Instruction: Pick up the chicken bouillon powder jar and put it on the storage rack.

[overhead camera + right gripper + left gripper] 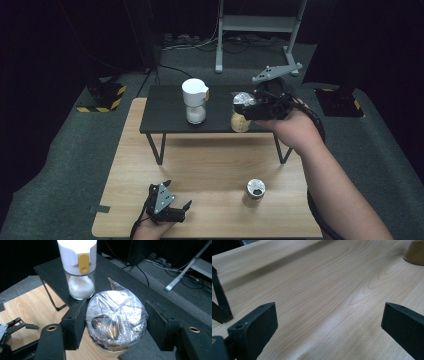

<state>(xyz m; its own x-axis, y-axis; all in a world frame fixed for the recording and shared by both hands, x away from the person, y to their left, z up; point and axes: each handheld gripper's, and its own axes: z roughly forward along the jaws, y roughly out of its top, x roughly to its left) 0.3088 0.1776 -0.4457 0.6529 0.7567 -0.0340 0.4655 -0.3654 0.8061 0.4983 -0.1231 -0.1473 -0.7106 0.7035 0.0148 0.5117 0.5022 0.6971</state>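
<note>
at the lower left of the high view the left gripper (167,205) rests on the light wooden bench (210,165) with its jaws spread wide and holding nothing. just left of the frame's centre a white-capped shaker (194,100) stands on the small black shelf (160,107), and lower down, right of centre, a metal-lidded jar (254,192) stands on the bench. at the upper right the right gripper (252,106) has its jaws either side of the foil-topped jar (116,320) at the shelf's front edge, the left jaw at its side, the right a little off.
</note>
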